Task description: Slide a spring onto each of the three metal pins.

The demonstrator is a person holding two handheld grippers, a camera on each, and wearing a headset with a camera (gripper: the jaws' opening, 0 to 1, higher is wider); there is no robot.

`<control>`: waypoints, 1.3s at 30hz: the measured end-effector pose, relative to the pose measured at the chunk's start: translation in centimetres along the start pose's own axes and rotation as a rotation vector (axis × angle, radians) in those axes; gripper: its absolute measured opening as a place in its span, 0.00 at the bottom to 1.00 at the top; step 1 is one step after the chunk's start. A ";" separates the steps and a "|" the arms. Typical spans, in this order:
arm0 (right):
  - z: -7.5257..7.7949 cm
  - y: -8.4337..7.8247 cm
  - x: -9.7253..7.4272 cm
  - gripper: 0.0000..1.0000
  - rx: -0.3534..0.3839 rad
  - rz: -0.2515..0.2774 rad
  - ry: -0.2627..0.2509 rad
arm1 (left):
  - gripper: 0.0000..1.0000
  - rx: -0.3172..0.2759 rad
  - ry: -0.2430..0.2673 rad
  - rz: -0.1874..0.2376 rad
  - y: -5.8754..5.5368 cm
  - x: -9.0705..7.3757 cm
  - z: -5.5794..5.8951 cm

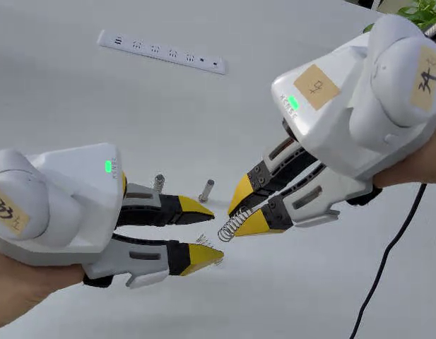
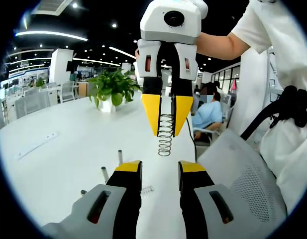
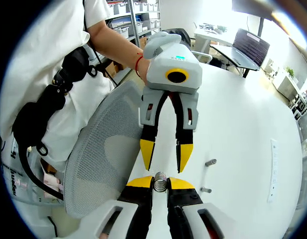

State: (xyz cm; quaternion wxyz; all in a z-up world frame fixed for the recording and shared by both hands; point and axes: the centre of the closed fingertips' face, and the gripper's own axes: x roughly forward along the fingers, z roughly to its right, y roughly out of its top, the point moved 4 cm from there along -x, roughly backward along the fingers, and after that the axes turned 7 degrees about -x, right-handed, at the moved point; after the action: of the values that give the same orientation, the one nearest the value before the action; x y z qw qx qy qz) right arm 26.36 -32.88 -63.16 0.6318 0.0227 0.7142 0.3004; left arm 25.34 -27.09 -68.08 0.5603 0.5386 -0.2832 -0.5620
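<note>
My right gripper (image 1: 235,220) comes in from the upper right, shut on a small steel spring (image 1: 228,227) that sticks out past its yellow tips. In the right gripper view that spring (image 3: 160,181) is pinched end-on between the jaws. My left gripper (image 1: 215,233) faces it from the lower left, open and holding nothing. A bare metal pin (image 1: 206,191) stands on the white table just behind the tips. A second pin (image 1: 159,183) to its left looks coiled. A loose spring (image 1: 207,242) lies by the left gripper's lower fingertip. The left gripper view has the held spring (image 2: 165,137) hanging above upright pins (image 2: 120,157).
A white power strip (image 1: 161,51) lies at the far side of the table (image 1: 76,106). A black cable (image 1: 394,247) trails down at the right. A grey mesh chair (image 3: 103,154) stands at the table's near edge, beside the person. A potted plant (image 2: 111,87) sits far off.
</note>
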 end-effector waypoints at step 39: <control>7.9 -4.9 0.7 0.07 0.217 -0.099 -0.201 | 0.99 0.028 0.128 -0.020 -3.7 -5.9 -4.9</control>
State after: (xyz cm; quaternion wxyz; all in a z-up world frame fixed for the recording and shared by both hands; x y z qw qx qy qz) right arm 35.16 -33.37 -66.20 0.7081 0.0856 0.6758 0.1861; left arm 27.39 -19.36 -71.09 0.5640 0.5840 -0.2493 -0.5280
